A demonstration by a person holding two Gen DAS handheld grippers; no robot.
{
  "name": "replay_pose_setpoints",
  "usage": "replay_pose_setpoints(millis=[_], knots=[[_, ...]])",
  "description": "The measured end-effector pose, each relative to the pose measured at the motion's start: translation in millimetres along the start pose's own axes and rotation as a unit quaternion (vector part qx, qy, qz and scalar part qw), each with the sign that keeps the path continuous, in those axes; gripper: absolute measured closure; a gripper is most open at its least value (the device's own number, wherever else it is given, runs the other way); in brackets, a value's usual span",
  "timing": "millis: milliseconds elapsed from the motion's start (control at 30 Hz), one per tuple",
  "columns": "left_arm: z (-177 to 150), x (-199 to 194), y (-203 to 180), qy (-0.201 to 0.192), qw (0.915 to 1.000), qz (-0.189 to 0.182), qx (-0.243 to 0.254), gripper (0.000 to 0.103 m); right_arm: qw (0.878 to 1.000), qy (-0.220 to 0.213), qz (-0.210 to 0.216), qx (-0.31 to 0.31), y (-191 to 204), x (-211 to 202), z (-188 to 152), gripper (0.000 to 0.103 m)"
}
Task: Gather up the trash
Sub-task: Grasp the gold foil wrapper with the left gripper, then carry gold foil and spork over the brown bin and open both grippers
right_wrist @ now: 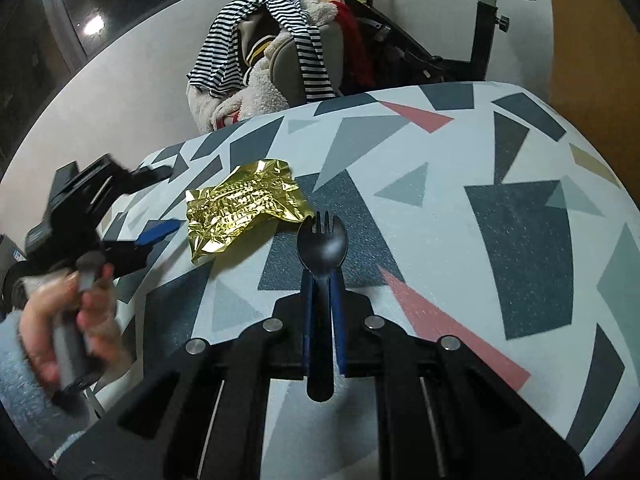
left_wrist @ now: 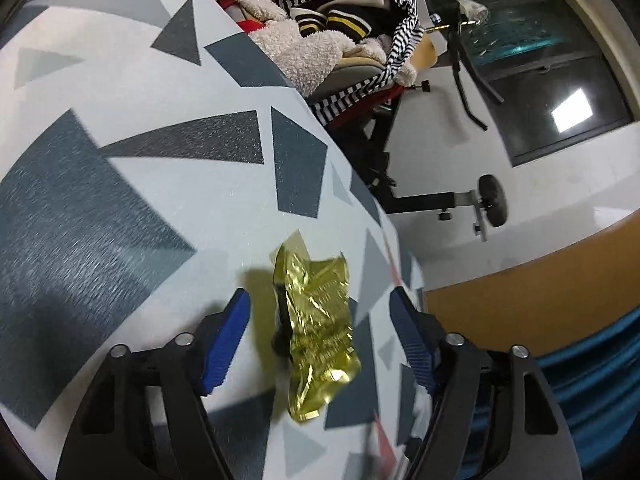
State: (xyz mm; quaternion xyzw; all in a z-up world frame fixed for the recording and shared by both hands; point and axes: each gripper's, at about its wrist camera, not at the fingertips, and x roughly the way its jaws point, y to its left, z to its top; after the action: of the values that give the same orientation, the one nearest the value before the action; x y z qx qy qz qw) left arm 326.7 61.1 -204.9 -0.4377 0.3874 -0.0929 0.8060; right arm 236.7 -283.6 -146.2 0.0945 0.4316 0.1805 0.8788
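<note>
**Wrapper Between the Left Tongs**

While the right tongs (right_wrist: 322,276) pinched a black spork (right_wrist: 322,240), the gold wrapper (left_wrist: 318,332) lay on the counter (left_wrist: 168,216) between the spread left tongs (left_wrist: 320,340), its long axis running along their fingers. Left was clearly nearer.

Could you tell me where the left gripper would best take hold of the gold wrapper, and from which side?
Probably across the middle of the gold wrapper, coming in from its near short end. It lies crumpled on the table with its long axis between the left gripper's open jaws, so closing should pinch its raised folds.
</note>
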Motion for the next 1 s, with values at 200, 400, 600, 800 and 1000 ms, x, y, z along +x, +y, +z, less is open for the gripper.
replay_pose_setpoints(millis=[200,400,600,800,1000], knots=[[-5,24,-7,0.022,0.9975,0.048,0.048,0.073,1.000,0.007,-0.005,0.005,-9,0,-6,0.090],[-13,2,-25,0.013,0.9918,0.051,0.117,0.080,1.000,0.006,-0.011,0.007,-12,-9,-11,0.090],[-30,-56,-58,0.006,0.9726,0.063,0.224,0.085,1.000,0.003,-0.005,0.005,-9,-16,-13,0.090],[-63,-115,-73,0.020,0.9526,0.069,0.296,0.086,1.000,-0.003,0.006,-0.006,4,-34,-18,0.090],[-100,-168,-62,0.051,0.9503,0.047,0.303,0.086,1.000,-0.004,0.014,-0.018,25,-57,-29,0.090]])
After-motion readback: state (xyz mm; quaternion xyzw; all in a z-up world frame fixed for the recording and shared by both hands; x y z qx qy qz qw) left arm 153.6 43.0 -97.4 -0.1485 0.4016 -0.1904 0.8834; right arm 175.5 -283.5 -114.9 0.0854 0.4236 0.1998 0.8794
